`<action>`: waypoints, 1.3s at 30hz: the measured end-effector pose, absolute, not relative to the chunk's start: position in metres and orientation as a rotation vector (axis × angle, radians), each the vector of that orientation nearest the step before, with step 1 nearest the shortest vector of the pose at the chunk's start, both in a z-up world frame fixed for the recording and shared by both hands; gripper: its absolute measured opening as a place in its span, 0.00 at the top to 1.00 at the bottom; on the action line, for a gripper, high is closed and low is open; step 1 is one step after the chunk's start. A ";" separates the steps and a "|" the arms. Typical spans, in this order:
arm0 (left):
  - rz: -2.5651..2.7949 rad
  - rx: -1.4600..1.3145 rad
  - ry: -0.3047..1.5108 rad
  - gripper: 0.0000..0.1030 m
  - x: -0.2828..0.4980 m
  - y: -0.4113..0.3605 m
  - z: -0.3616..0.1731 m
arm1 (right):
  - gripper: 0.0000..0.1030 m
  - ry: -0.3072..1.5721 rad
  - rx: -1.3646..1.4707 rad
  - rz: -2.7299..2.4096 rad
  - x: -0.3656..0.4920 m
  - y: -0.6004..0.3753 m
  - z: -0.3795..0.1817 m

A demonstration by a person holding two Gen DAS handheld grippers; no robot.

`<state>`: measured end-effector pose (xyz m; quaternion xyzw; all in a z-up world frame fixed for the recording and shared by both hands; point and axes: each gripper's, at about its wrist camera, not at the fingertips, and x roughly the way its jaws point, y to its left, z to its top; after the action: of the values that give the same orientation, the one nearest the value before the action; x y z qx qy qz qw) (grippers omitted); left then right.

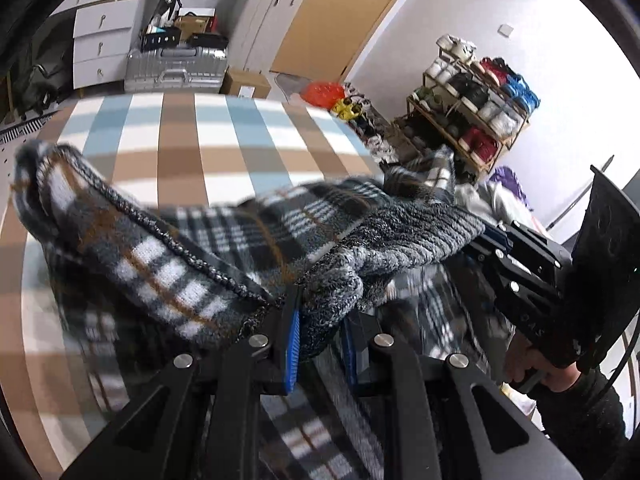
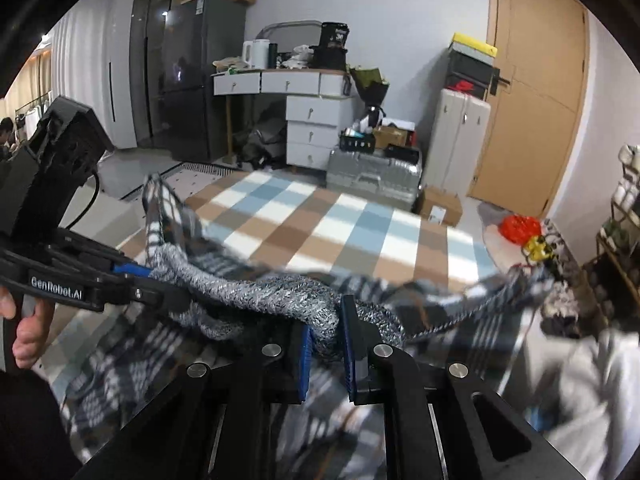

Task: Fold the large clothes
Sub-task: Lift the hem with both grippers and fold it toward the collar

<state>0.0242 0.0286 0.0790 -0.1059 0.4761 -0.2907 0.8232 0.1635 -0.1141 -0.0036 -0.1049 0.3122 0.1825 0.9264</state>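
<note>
Fabric fills the near part of both wrist views: I have a plaid garment with a grey knit hem strung between my two grippers, its lower part blurred and hanging below the fingers. My left gripper is nearly closed, its blue pads pinching a bunch of the knit hem. My right gripper is likewise almost closed, clamped on a rolled part of the same hem. In the left view the right gripper sits at the right edge with a hand on its handle; in the right view the left gripper sits at the left edge, thumb and fingers under it.

Beyond the cloth lies the work surface, a checked covering in brown, pale blue and white, with part of the garment raised above it at the left. An orange mesh bag and a small yellow object rest by its far right corner.

Farther off I see a silver suitcase on the floor, white drawers, a dark fridge, a wooden door, and a wooden shoe rack against the white wall.
</note>
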 end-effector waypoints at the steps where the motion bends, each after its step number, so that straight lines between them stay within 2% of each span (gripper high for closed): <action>1: -0.616 -0.222 1.016 0.88 0.020 0.028 0.077 | 0.88 0.645 -0.209 0.373 0.157 -0.115 -0.008; 11: -0.581 -0.201 1.121 0.88 -0.003 0.015 0.028 | 0.87 0.807 -0.037 0.362 0.122 -0.136 -0.079; 19: -0.572 -0.251 1.123 0.88 -0.008 0.033 0.024 | 0.85 0.856 0.028 0.430 0.121 -0.132 -0.083; 25: -0.606 -0.179 1.140 0.86 -0.027 0.026 0.032 | 0.84 0.942 -0.022 0.466 0.122 -0.118 -0.093; 27: -0.623 -0.158 1.125 0.82 -0.035 0.025 0.050 | 0.84 0.962 -0.024 0.471 0.122 -0.121 -0.095; 28: -0.637 -0.150 1.121 0.73 -0.040 0.026 0.061 | 0.83 0.958 -0.023 0.472 0.121 -0.125 -0.095; 29: -0.659 -0.151 1.112 0.61 -0.043 0.027 0.069 | 0.82 0.966 -0.034 0.468 0.122 -0.126 -0.095; 30: -0.683 -0.154 1.094 0.54 -0.046 0.029 0.080 | 0.82 0.975 -0.045 0.463 0.123 -0.125 -0.095; 33: -0.716 -0.163 1.023 0.50 -0.053 0.040 0.113 | 0.78 0.997 -0.028 0.478 0.123 -0.126 -0.095; 34: -0.738 -0.176 1.002 0.44 -0.052 0.043 0.125 | 0.78 1.003 -0.032 0.479 0.124 -0.126 -0.096; 35: -0.741 -0.176 0.981 0.32 -0.051 0.045 0.132 | 0.78 1.011 -0.038 0.480 0.125 -0.125 -0.096; 36: -0.718 -0.155 0.941 0.27 -0.048 0.047 0.142 | 0.77 1.026 -0.043 0.481 0.126 -0.125 -0.096; 37: -0.668 -0.128 0.905 0.22 -0.042 0.050 0.148 | 0.73 1.046 -0.044 0.485 0.127 -0.126 -0.095; 38: -0.625 -0.114 0.894 0.22 -0.035 0.052 0.149 | 0.70 1.072 -0.044 0.496 0.125 -0.125 -0.093; 39: -0.563 -0.104 0.888 0.22 -0.021 0.056 0.147 | 0.62 1.104 -0.044 0.509 0.127 -0.125 -0.090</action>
<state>-0.0210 0.0563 0.1469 -0.0497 0.4238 -0.2687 0.8636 0.1270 -0.1251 -0.0905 -0.0208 0.5186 0.2392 0.8206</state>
